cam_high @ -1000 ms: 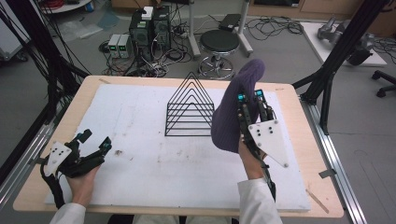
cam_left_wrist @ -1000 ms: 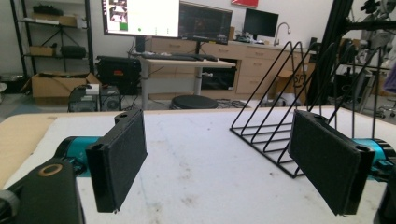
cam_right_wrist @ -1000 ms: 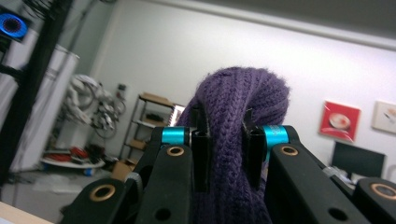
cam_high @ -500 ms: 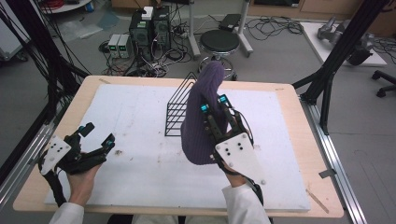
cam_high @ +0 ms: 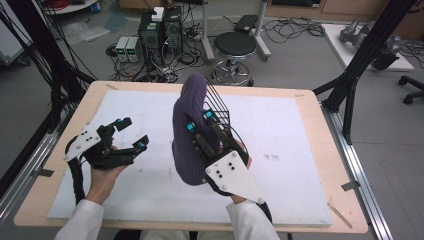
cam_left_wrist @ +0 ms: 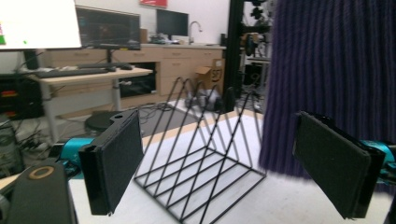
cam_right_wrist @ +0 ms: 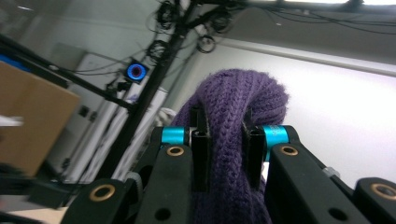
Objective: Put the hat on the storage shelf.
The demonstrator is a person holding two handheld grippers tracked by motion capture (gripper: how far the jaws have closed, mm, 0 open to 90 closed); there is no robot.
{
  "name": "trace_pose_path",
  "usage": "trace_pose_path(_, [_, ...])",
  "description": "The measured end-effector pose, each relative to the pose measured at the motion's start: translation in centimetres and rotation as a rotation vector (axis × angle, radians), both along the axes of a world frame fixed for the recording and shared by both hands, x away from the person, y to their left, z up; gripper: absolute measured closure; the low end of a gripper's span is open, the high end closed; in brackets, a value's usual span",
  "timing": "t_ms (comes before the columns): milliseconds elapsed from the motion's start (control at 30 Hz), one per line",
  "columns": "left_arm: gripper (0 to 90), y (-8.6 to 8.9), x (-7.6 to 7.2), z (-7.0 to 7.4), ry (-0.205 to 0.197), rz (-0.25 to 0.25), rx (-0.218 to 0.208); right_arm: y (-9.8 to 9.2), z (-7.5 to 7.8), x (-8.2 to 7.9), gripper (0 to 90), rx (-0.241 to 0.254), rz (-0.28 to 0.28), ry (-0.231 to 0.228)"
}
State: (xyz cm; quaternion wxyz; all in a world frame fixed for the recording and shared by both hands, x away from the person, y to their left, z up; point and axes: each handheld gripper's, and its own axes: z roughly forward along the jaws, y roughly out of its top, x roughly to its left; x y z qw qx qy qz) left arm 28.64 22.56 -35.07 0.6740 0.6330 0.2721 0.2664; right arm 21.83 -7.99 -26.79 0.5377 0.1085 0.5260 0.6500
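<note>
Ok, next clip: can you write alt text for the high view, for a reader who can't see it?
The right gripper is shut on a purple knitted cloth, holding it up above a white-topped table in front of a black wire rack. The left gripper is open, held low at the table's left side.

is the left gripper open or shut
Open: the left gripper has its jaws spread wide with nothing between them, the wire rack visible through the gap.

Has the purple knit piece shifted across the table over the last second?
Yes. The purple knit piece, held by the right gripper, has moved leftward, from right of the black wire rack to in front of it.
</note>
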Motion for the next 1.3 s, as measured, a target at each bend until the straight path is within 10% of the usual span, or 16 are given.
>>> trace_pose_path(533, [21.7, -3.0, 1.4, -0.1, 0.073, -0.26, -0.069, 0.2, 0.0, -0.6, 79.1, -0.021, 0.12, -0.011])
trace_pose_path(733, [31.1, -3.8, 1.8, 0.0, 0.121, -0.433, -0.148, 0.1, -0.1, -0.8, 79.1, -0.032, 0.185, -0.037])
trace_pose_path(933, [40.4, -4.8, 2.5, 0.0, 0.163, -0.505, -0.126, 0.4, -0.2, -0.9, 78.9, -0.05, 0.197, -0.043])
trace_pose_path(1100, [75.4, -5.3, 2.3, 0.1, 0.135, -0.502, -0.099, 0.1, -0.3, -0.8, 78.9, -0.041, 0.192, -0.04])
trace_pose_path(1300, [84.1, -5.2, 1.9, 0.3, 0.096, -0.443, -0.068, -0.6, -0.4, -0.6, 78.8, -0.039, 0.162, -0.03])
